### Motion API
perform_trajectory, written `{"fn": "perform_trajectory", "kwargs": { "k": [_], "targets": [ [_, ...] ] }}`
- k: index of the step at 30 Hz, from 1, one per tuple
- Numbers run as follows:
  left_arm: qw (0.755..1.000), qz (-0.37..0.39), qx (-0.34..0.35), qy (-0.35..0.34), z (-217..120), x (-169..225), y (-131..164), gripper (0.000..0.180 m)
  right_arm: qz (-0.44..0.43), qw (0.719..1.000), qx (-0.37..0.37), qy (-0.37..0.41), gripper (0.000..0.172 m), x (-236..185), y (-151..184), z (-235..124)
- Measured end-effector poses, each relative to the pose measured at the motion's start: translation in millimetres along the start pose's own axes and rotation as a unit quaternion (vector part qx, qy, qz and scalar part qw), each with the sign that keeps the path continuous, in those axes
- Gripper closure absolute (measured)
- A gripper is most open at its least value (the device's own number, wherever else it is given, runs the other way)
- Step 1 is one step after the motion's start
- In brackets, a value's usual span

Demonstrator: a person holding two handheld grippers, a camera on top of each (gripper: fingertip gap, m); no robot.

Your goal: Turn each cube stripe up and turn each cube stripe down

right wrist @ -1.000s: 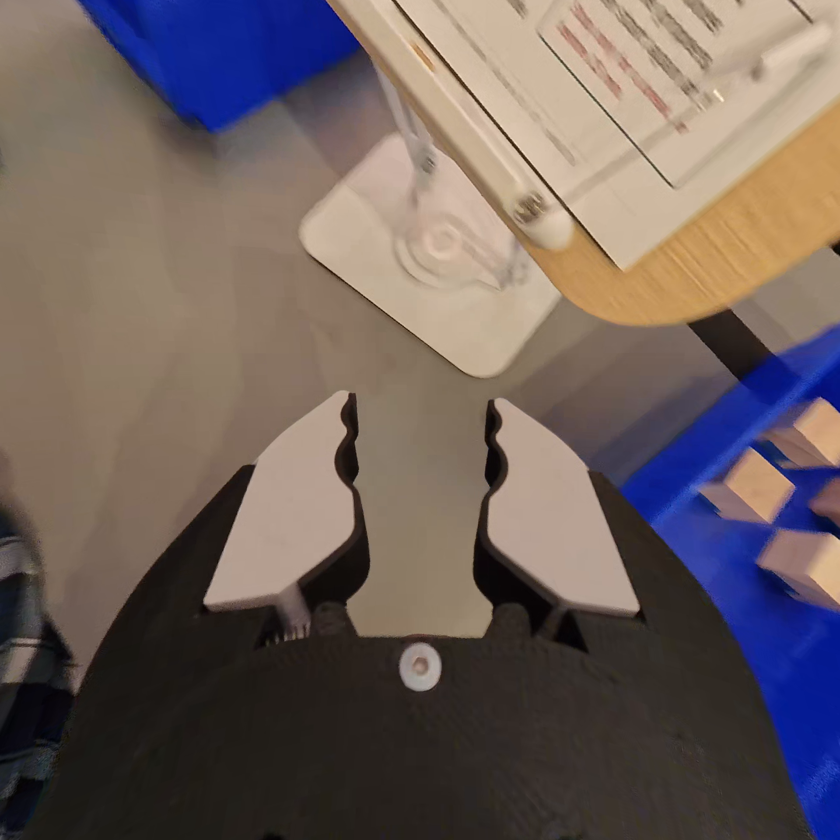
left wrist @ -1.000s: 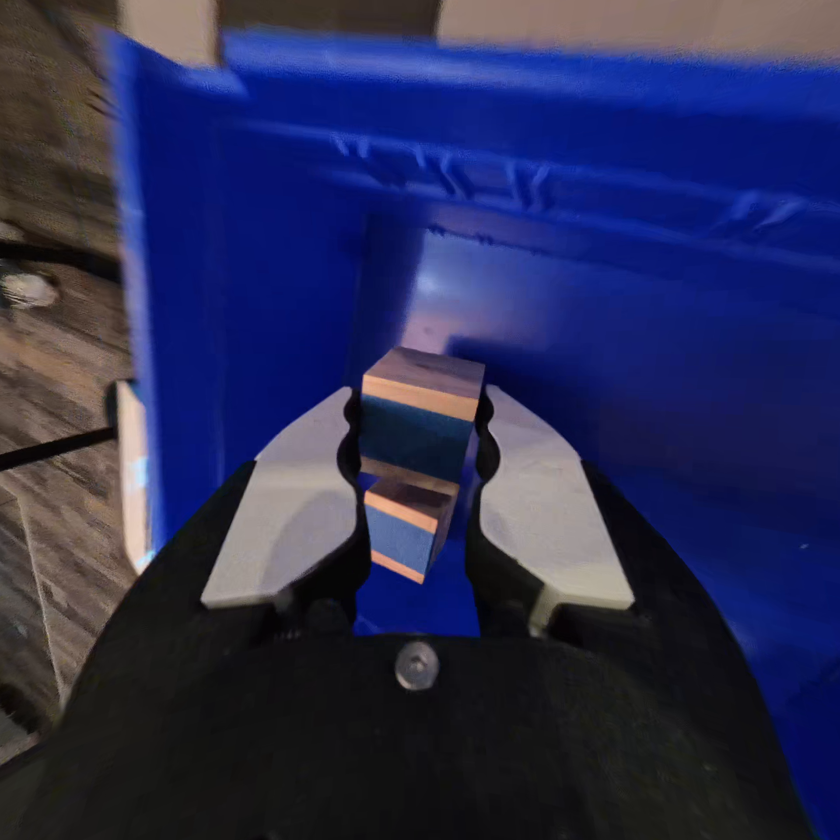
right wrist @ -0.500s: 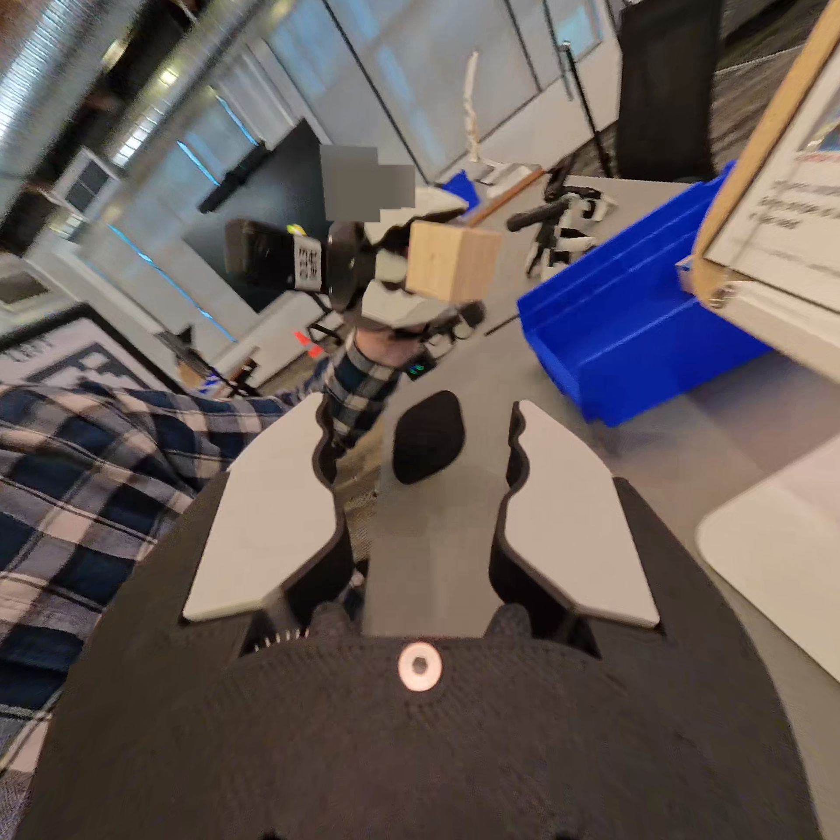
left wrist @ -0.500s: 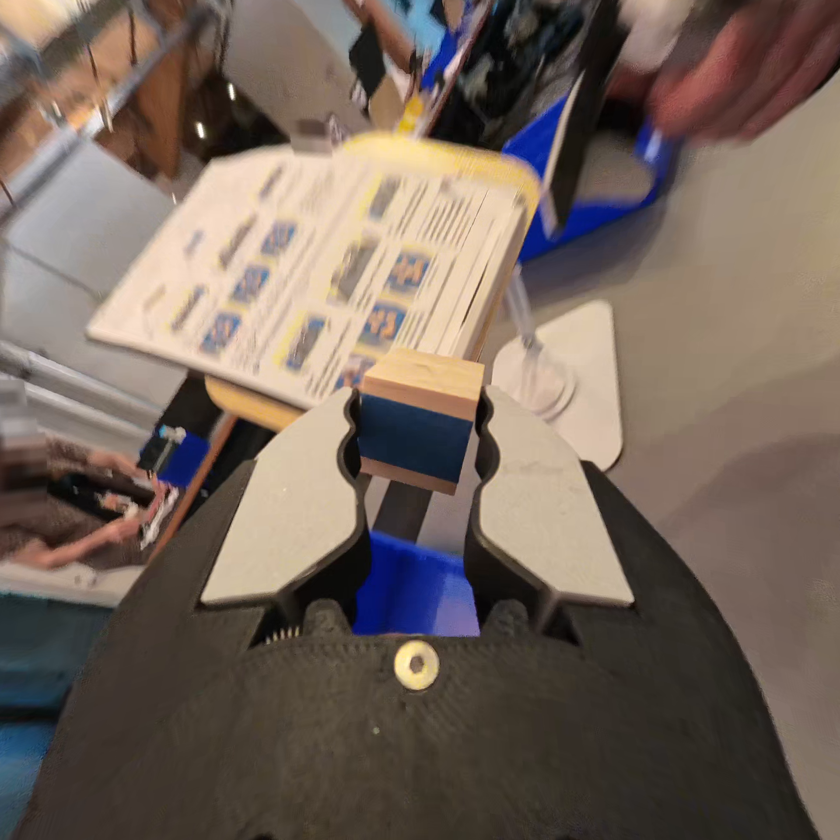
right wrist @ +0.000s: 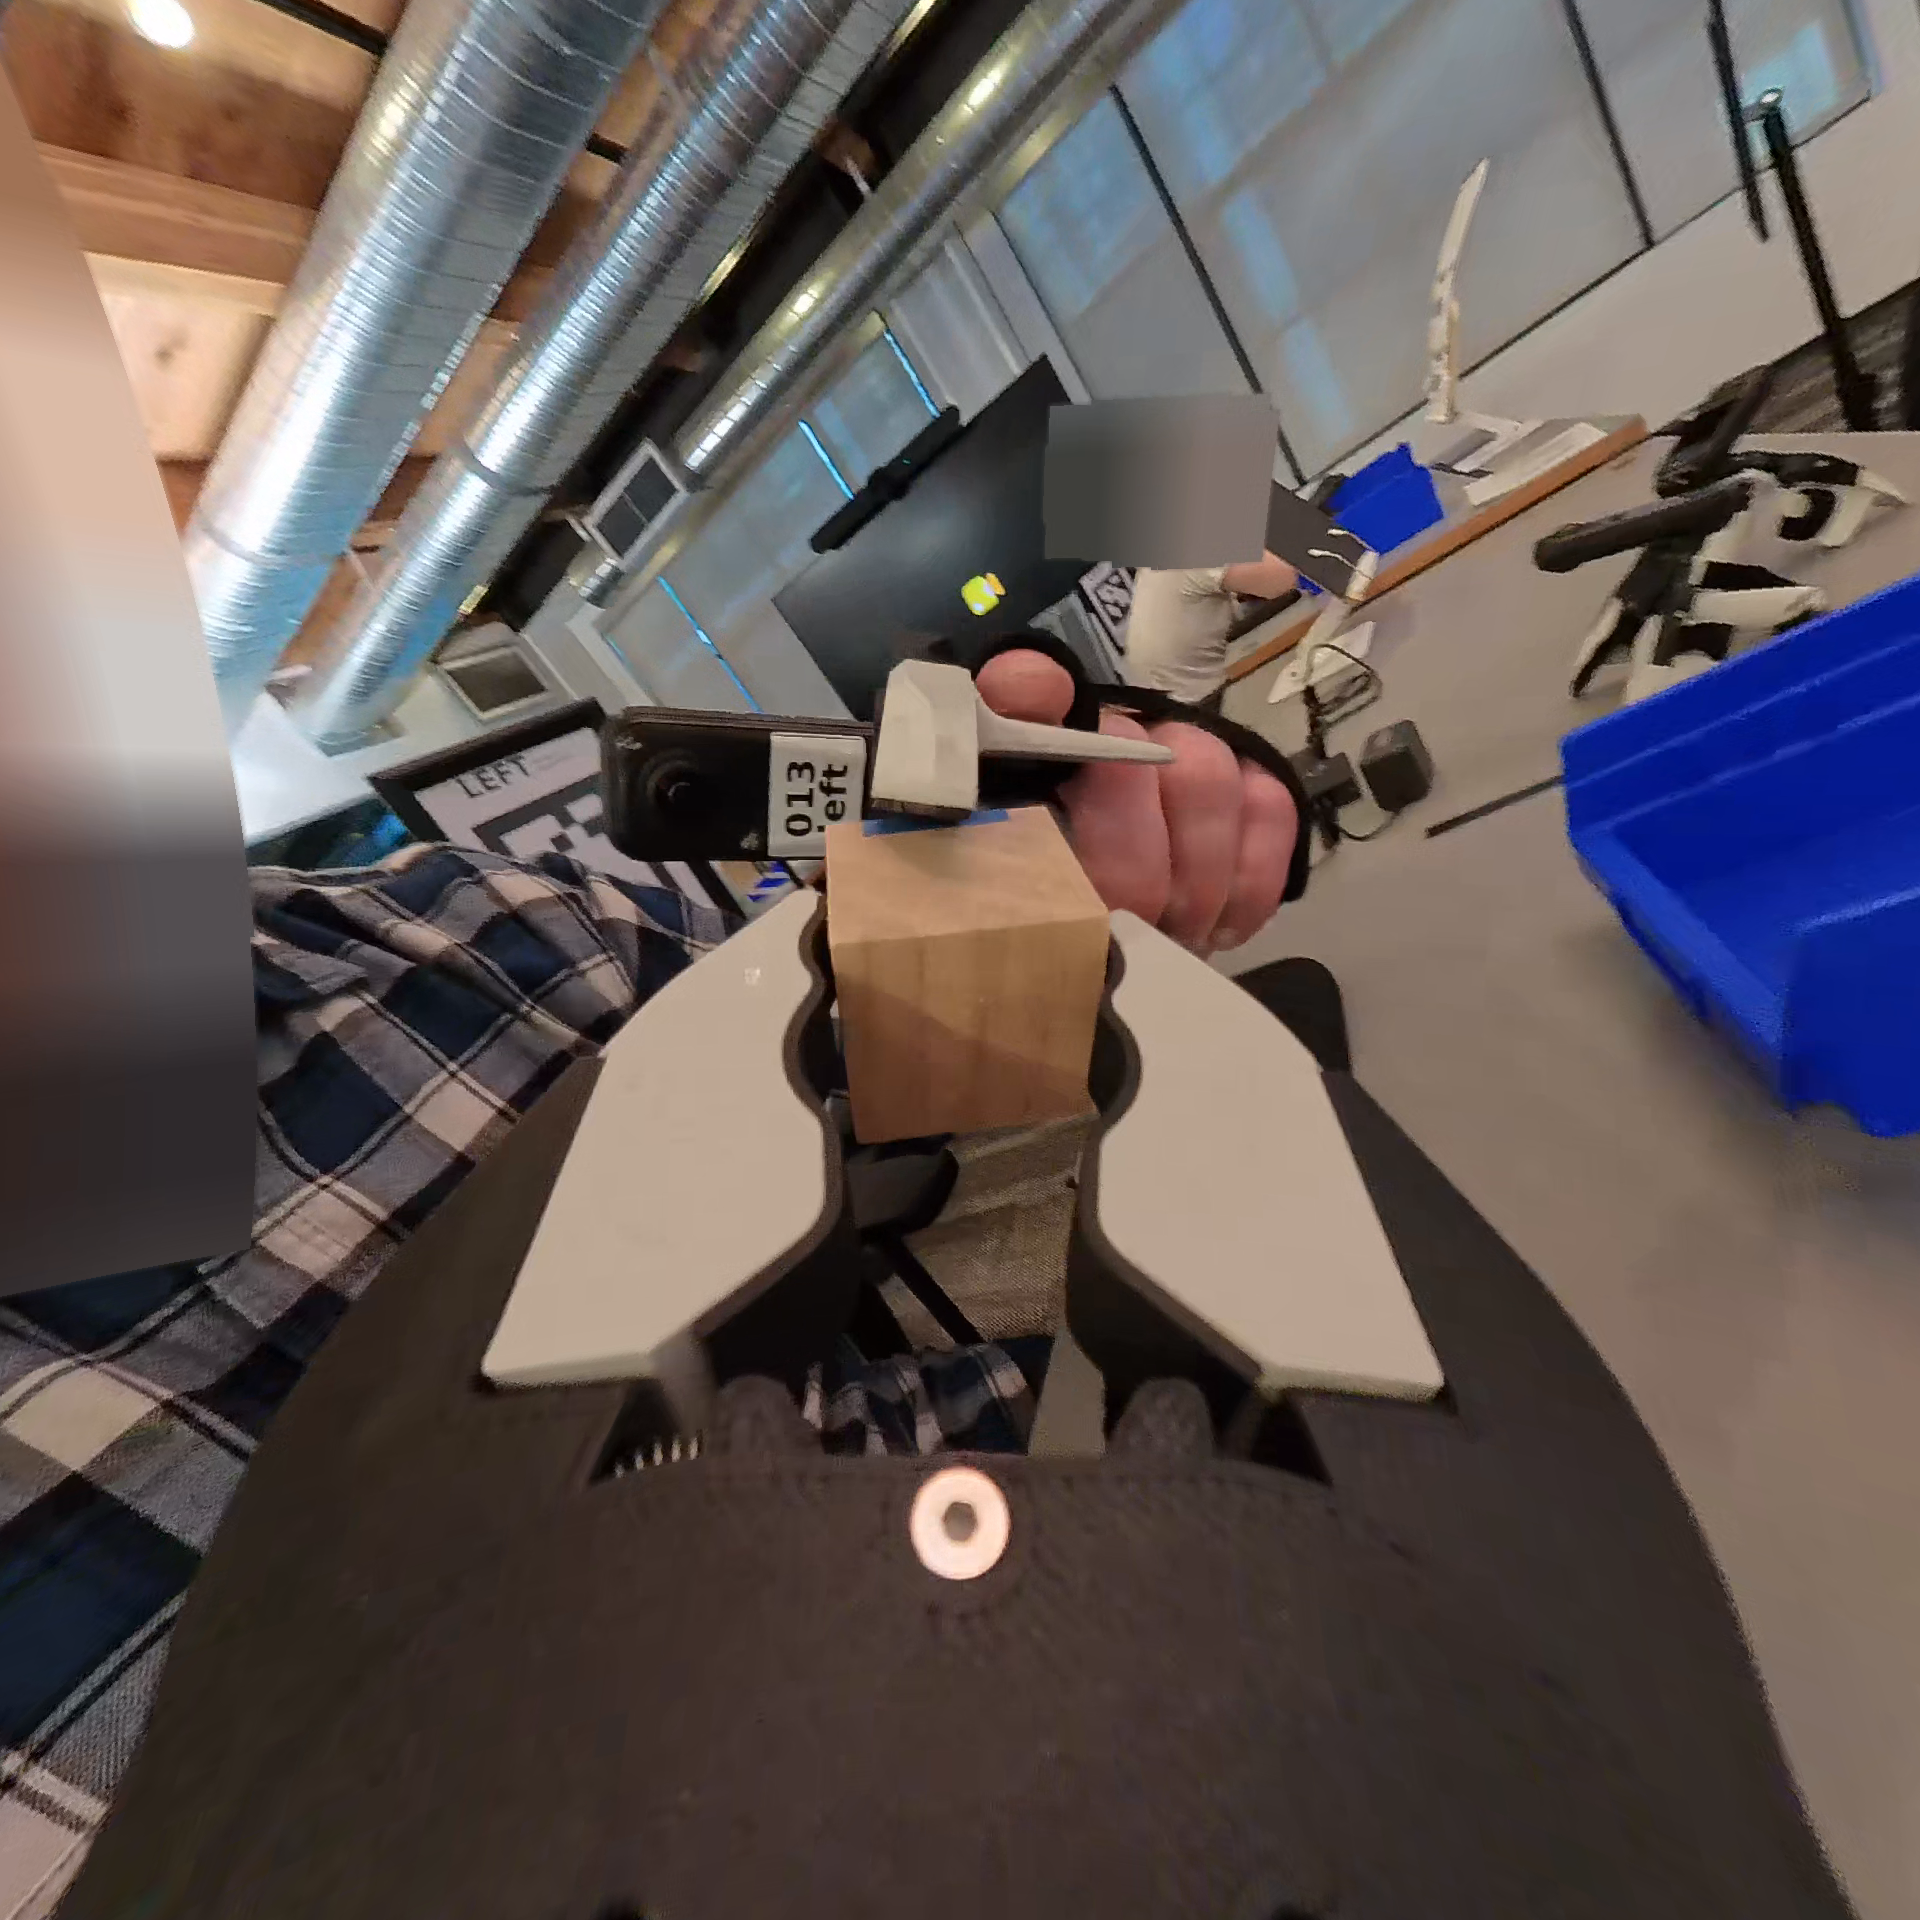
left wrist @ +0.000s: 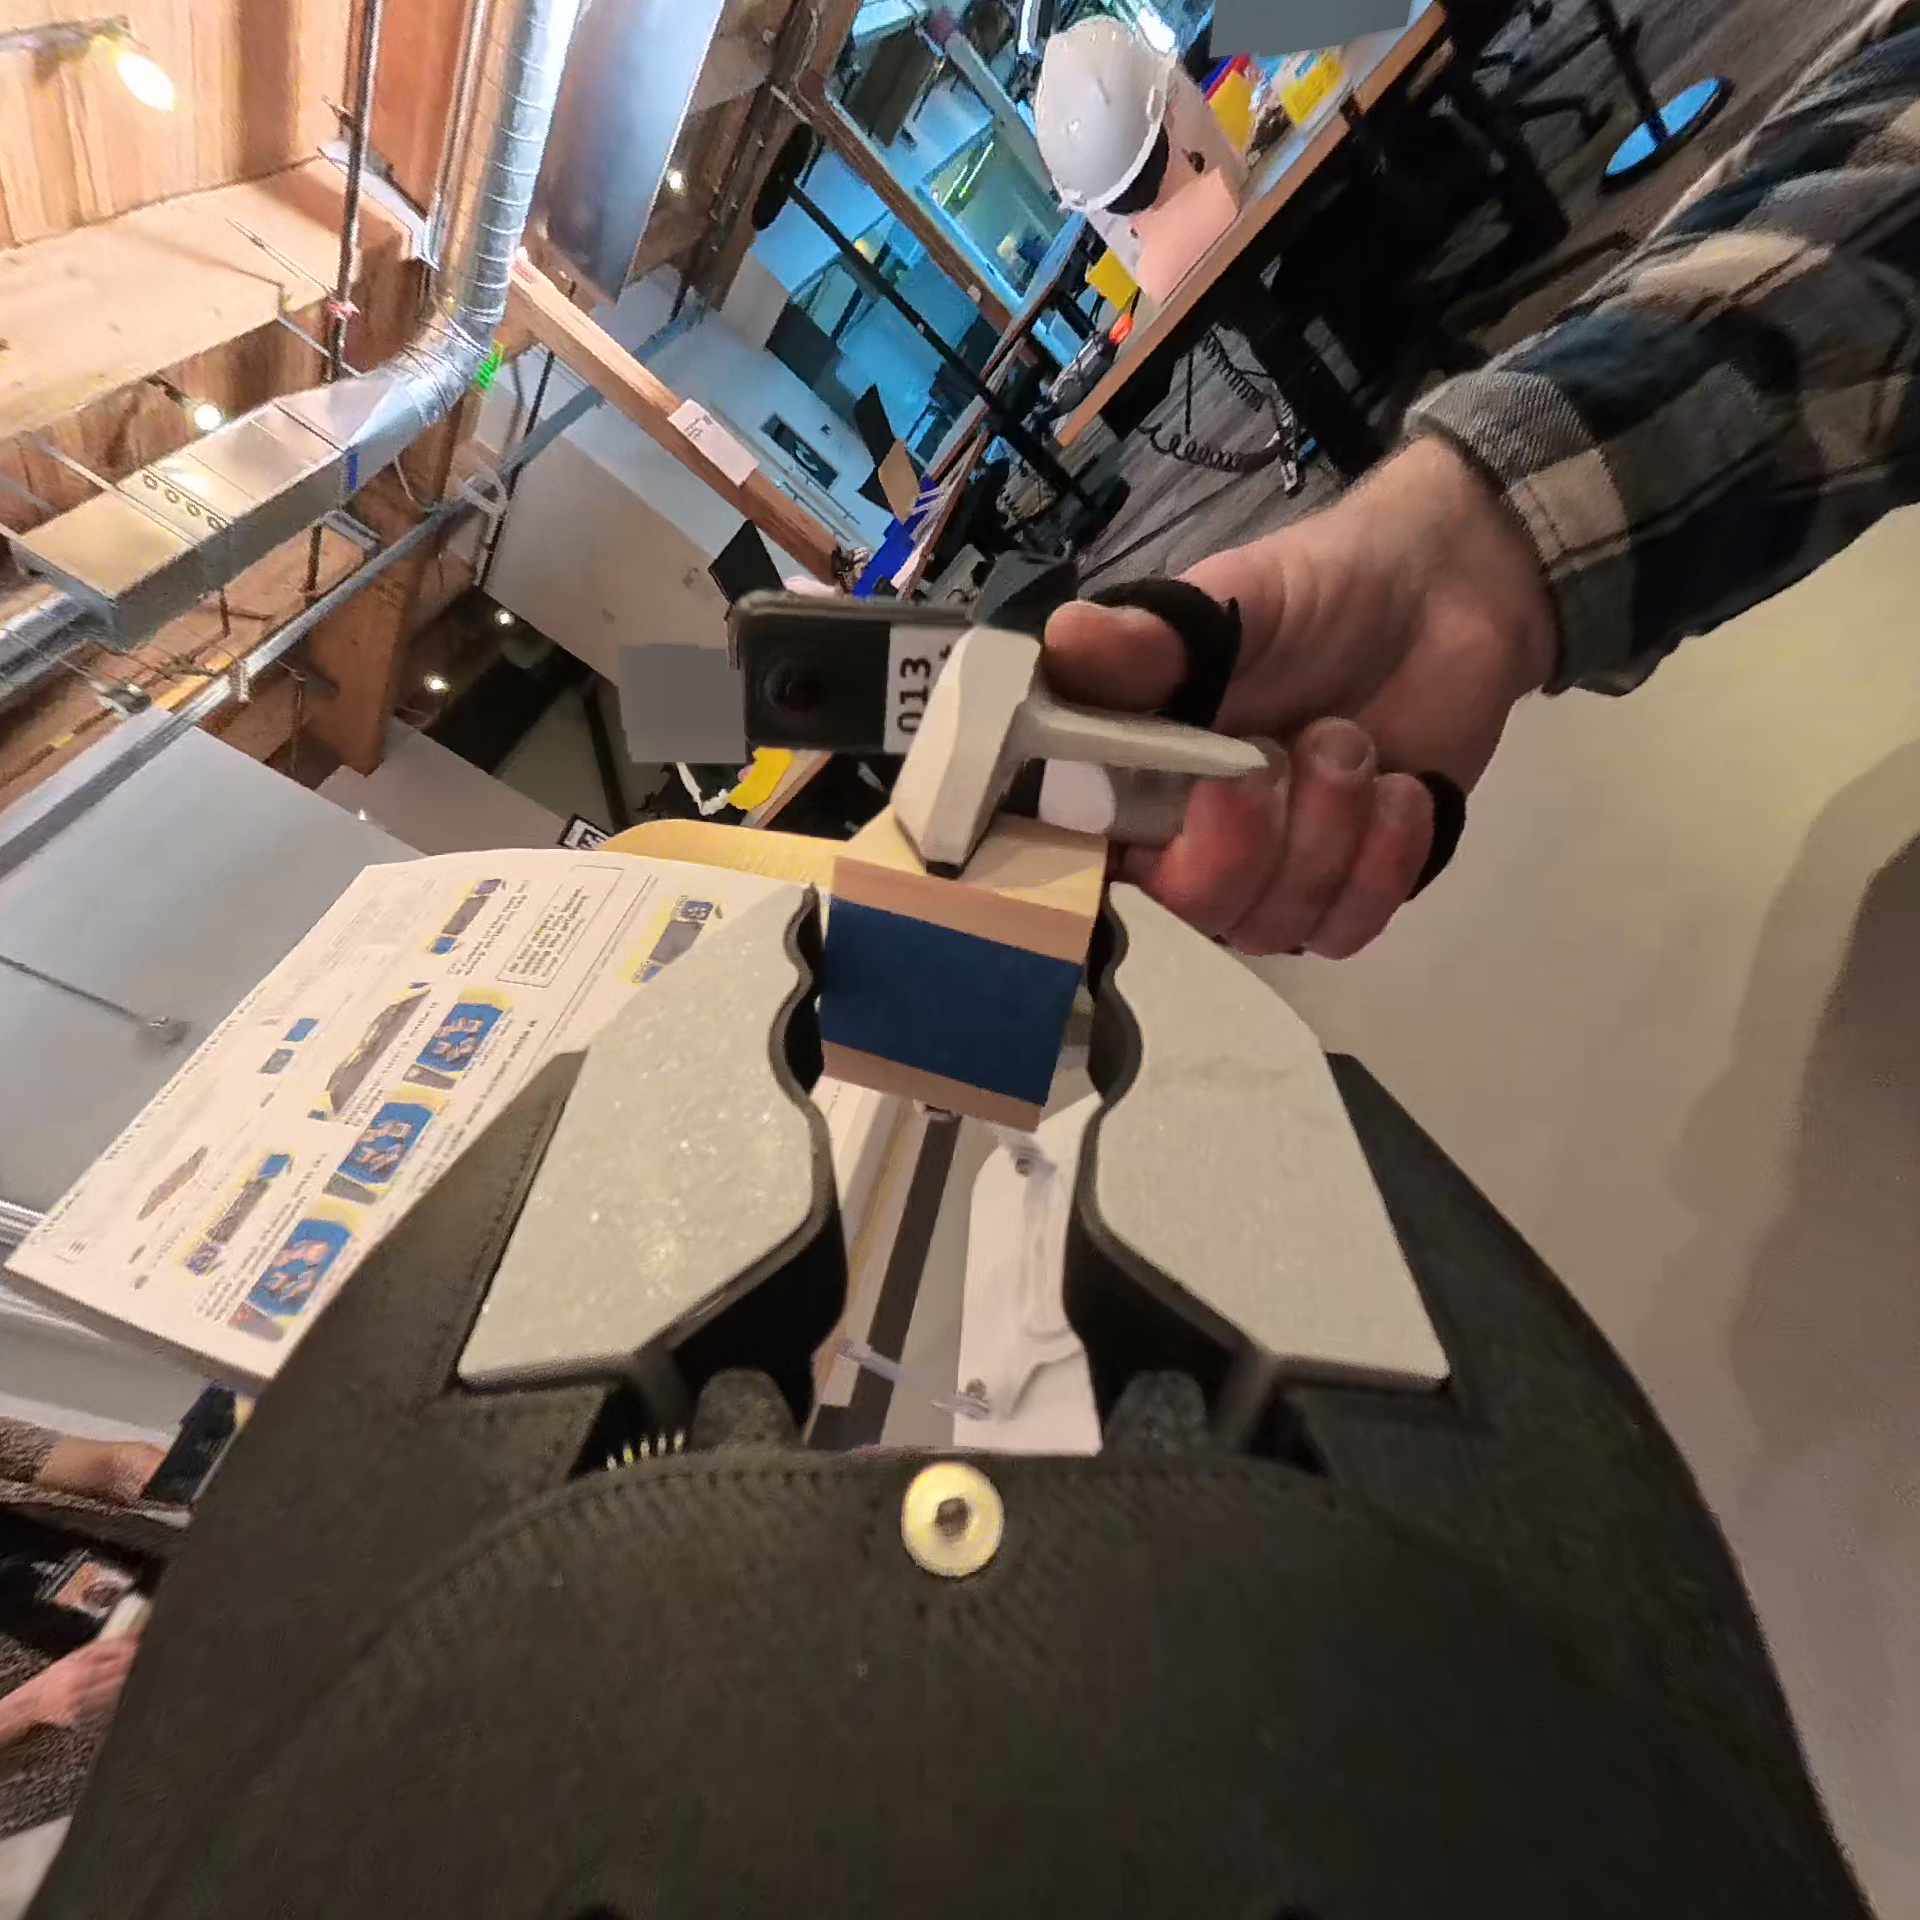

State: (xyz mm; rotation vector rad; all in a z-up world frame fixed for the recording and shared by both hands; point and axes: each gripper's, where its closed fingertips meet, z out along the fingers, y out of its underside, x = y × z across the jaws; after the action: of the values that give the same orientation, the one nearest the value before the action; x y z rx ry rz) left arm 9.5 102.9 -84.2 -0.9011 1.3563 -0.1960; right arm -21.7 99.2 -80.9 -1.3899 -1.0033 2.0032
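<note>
Big workshop, grey table point(right wrist: 1558, 1195) below. My 2 grippers, left point(left wrist: 951, 997) and right point(right wrist: 961, 1023), both squeeze same wooden cube point(left wrist: 940, 1003) in air. Blue stripe faces sideways. Bad twist, cube slips, falls.

Pale wooden cube point(left wrist: 951, 997) with a dark blue stripe
Grey fingers point(left wrist: 665, 1174) on black bodies; blue-and-white plaid sleeve point(right wrist: 416, 997); bright blue plastic bin point(right wrist: 1756, 894).

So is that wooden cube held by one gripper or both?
Both. The left gripper clamps the striped wooden cube by its sides, while the right gripper closes on its other faces.
</note>
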Motion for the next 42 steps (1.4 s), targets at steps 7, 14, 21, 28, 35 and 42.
{"fn": "perform_trajectory", "kwargs": {
  "k": [7, 14, 21, 28, 35, 42],
  "targets": [
    [0.999, 0.002, -0.035, -0.015, -4, -9, 18, 0.126, -0.038, 0.979, -0.035, 0.199, 0.125, 21, -15, -77],
    [0.997, 0.005, -0.075, -0.022, -18, -20, 47, 0.180, -0.040, 0.839, -0.060, 0.539, 0.125, 61, -62, -287],
    [0.995, -0.006, -0.094, -0.015, -11, -15, 62, 0.180, 0.100, 0.693, -0.196, 0.686, 0.125, 116, -5, -418],
    [0.993, -0.013, -0.119, 0.000, -14, -2, 75, 0.180, 0.192, 0.598, -0.298, 0.719, 0.124, 175, 55, -459],
    [0.989, -0.023, -0.146, 0.006, -25, -4, 88, 0.180, 0.223, 0.557, -0.319, 0.734, 0.097, 186, 63, -473],
    [0.971, -0.007, -0.233, -0.051, -69, -59, 133, 0.155, 0.090, 0.592, -0.260, 0.758, 0.105, 122, -4, -444]
  ]
}}
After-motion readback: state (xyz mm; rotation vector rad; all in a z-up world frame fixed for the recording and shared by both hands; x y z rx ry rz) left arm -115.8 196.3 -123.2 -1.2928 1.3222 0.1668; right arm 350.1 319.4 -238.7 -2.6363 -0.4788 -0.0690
